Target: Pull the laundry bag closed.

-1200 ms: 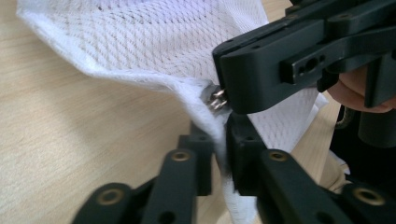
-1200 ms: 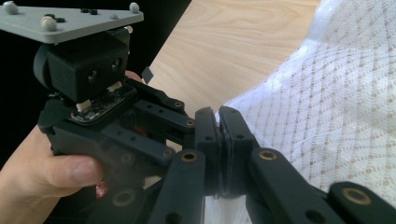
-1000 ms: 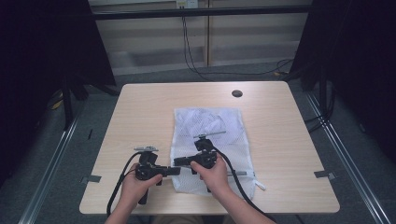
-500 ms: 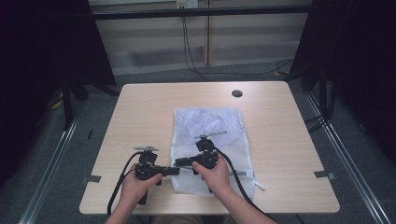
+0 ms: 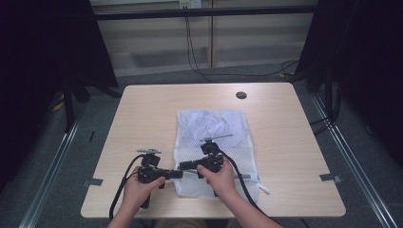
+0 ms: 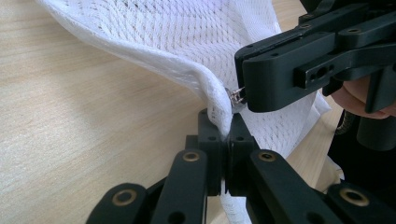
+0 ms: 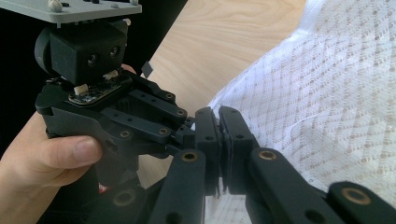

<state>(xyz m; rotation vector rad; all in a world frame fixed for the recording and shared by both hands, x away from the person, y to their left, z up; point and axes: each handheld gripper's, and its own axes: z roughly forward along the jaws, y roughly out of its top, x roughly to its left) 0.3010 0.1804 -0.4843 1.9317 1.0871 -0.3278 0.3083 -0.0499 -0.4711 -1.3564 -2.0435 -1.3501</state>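
Pinching the near left edge of the white mesh bag (image 5: 215, 142) on the table (image 5: 294, 142), left gripper (image 6: 224, 135) jaws clamp its hem while right gripper (image 6: 245, 98) jaws close on the zipper pull (image 6: 236, 97), so unzipping seems underway, needing a steady sideways pull next

Count: one white mesh bag (image 5: 214, 137) on one wooden table (image 5: 142, 114); two grippers, left gripper (image 5: 177, 174) and right gripper (image 5: 186, 166); one dark round disc (image 5: 241, 95) near far edge.

Small dark disc (image 5: 241, 95), perhaps a grommet, on table (image 5: 142, 118).
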